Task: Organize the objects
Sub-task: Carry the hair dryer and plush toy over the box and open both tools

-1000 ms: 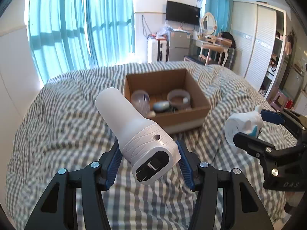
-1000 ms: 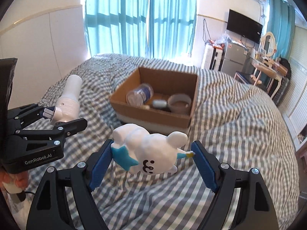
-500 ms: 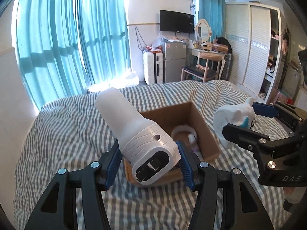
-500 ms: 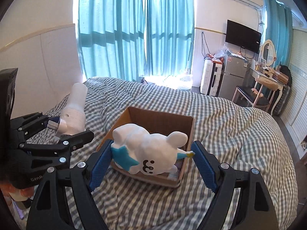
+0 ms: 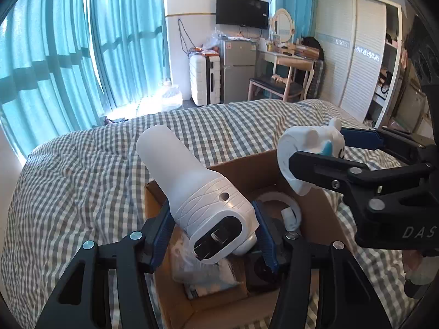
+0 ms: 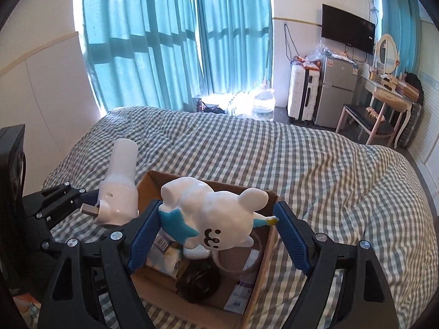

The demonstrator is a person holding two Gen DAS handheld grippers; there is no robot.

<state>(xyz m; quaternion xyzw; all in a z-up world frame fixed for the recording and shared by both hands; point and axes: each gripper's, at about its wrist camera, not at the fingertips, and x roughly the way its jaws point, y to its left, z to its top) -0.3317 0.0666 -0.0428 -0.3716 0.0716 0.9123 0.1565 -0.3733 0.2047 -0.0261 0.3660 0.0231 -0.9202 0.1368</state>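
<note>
1. Grippers hung side by side over an open cardboard box (image 5: 326, 213) on a bed covered in a grey-and-white checked quilt (image 6: 315, 170).
2. At left, the left gripper (image 5: 212, 229) had its blue-padded jaws pinched on the ribbed base of a white handheld appliance with a frosted cylindrical cap (image 5: 192, 189), which sat tilted with the cap pointing up and away, above the near left part of the box.
3. At right, the right gripper (image 6: 216, 229) clamped a white cartoon animal figurine (image 6: 211, 213) with a blue star on its side; the toy lay sideways between the pads, its smiling face towards the camera, above the middle of the box.
4. Inside the box lay a clear ring-shaped roll of tape (image 5: 277, 200), a black round item (image 6: 197, 282) and several paper packets (image 6: 238, 296); exactly what the black item was could not be told.
5. Teal curtains (image 6: 153, 38) covered the window on the far side of the bed.
6. Against the far wall stood a white suitcase (image 5: 204, 79), a small grey fridge (image 5: 237, 71) and a wall-mounted television (image 5: 241, 11).
7. To the right, a dressing table (image 5: 285, 57) carried an oval mirror (image 5: 282, 24).
</note>
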